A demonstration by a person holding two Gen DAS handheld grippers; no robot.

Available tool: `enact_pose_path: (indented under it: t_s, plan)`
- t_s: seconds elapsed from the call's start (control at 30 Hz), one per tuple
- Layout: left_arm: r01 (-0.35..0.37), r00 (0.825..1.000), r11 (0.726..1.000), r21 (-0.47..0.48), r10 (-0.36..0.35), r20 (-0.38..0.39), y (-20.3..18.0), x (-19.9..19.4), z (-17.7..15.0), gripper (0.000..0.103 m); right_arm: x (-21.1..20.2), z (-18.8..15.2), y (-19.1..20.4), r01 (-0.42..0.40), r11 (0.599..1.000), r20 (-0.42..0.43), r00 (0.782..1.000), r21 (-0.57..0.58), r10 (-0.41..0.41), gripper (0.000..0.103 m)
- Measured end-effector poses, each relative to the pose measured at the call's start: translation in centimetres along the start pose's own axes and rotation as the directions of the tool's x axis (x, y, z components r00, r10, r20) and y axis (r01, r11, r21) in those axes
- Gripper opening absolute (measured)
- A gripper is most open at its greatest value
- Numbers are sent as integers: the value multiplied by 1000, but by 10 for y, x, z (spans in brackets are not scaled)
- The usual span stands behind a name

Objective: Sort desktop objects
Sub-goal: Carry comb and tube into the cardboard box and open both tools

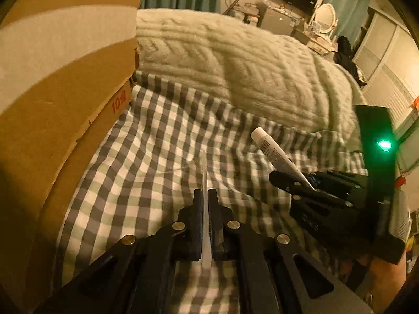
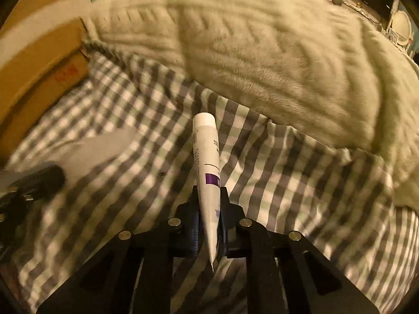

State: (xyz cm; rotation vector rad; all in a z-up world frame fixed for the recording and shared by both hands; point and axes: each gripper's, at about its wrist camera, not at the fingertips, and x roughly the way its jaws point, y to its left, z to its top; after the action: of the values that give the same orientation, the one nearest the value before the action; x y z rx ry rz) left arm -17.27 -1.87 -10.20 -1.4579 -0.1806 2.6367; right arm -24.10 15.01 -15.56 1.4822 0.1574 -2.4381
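- My left gripper [image 1: 205,196] is clamped tight on a thin, flat translucent strip [image 1: 205,172], seen edge-on, that sticks out past the fingertips.
- My right gripper [image 2: 209,196] is pinching a white tube [image 2: 207,151] near its crimped end, cap pointing away over the bed.
- Both are above the checked sheet [image 1: 146,141]. A fluffy cream blanket [image 1: 235,60] is bunched on the far side, and cardboard boxes [image 1: 60,83] stand to the left.
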Motion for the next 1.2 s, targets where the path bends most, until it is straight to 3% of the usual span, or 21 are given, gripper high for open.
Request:
enact_pose_path:
  t_s: [0.17,0.33,0.6,0.77,0.9,1.13,1.17,1.2]
  plan:
    - [45,998,999,16,-46,45,-9,-29,-5,3,-51,-19,7,-54,998,67,996,20,52,11]
    - [80,990,996,24,-82,116,-16,-67,1,3,-98,-26,9,-38,999,126,991,26,35,11]
    - [97,950,994,44,-106,295,-18,-166,35,3,-192,2,51,-35,999,265,964,-19,39,11]
    - [41,921,999,35,-51,386,12,-228,73,3,-243,38,104,-129,987,353,923,-93,154,11]
    - [-48,912,999,-15,50,408,59,-243,97,3,-251,80,141,-220,969,378,893,-110,245,11]
    - [-137,932,985,-102,163,325,151,-199,100,3,-201,130,186,-330,941,315,887,-77,337,13]
    - [-145,934,985,-95,168,316,157,-195,99,3,-193,134,187,-351,935,312,883,-59,351,21]
    - [-157,934,983,-91,178,310,162,-193,96,8,-188,135,185,-363,931,309,881,-46,358,46]
